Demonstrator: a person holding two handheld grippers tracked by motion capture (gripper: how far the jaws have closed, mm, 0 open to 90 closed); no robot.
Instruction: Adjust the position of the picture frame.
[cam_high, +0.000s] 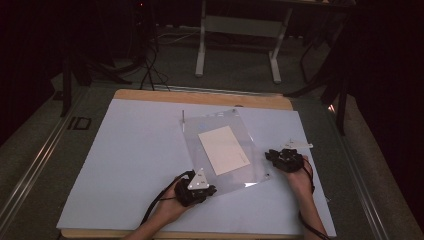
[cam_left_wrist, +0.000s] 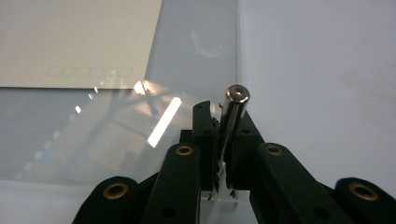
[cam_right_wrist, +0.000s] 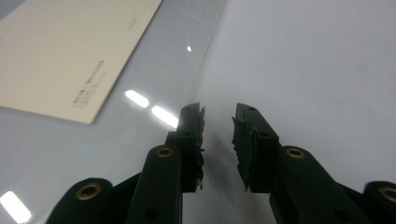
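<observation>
A clear plastic sleeve (cam_high: 225, 150) lies on the white mat with a cream card (cam_high: 223, 149) inside it. My left gripper (cam_high: 209, 190) is at the sleeve's near left corner. In the left gripper view the left gripper (cam_left_wrist: 223, 112) is shut on a short shiny metal cylinder (cam_left_wrist: 232, 116) at the edge of the sleeve (cam_left_wrist: 116, 121), with the card (cam_left_wrist: 74, 42) beyond. My right gripper (cam_high: 271, 155) rests at the sleeve's right edge. In the right gripper view the right gripper (cam_right_wrist: 218, 112) stands open, its jaws on either side of the sleeve (cam_right_wrist: 154, 84) edge, near the card (cam_right_wrist: 65, 60).
The white mat (cam_high: 130, 165) covers a wooden board (cam_high: 200, 97). A thin metal rod (cam_high: 183, 120) lies by the sleeve's far left corner. Behind the table stand a desk frame (cam_high: 201, 50) and dark stands with cables on the floor.
</observation>
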